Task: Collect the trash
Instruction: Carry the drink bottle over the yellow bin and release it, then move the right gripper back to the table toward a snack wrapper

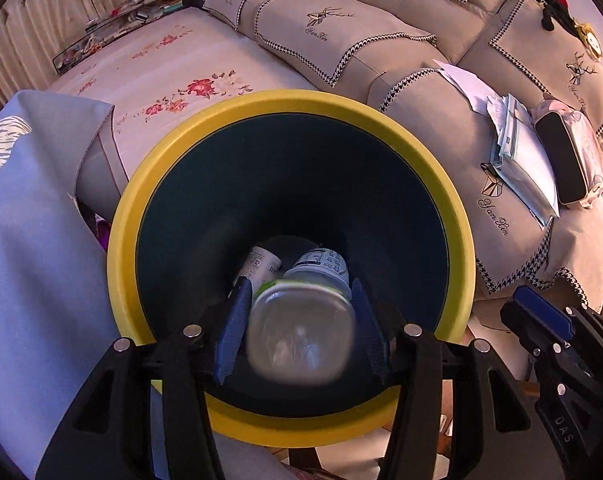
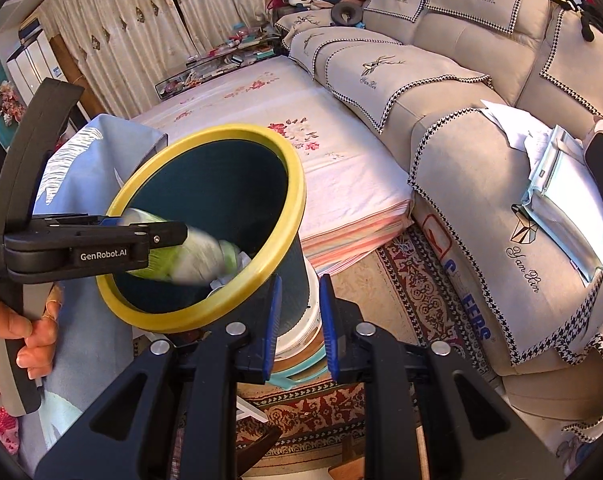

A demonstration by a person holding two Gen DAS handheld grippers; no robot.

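Right wrist view: blurred bottle (image 2: 197,256) between left jaws, over bin (image 2: 285,216); right jaws apart.

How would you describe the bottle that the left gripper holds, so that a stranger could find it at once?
Find the dark bin with the yellow rim standing in front of the beige sofa. The left gripper reaches over its mouth, and the clear plastic bottle sits between its blue pads. Unlike the two bottles lying at the bottom of the bin, it is up at the mouth, held, its base facing the camera.
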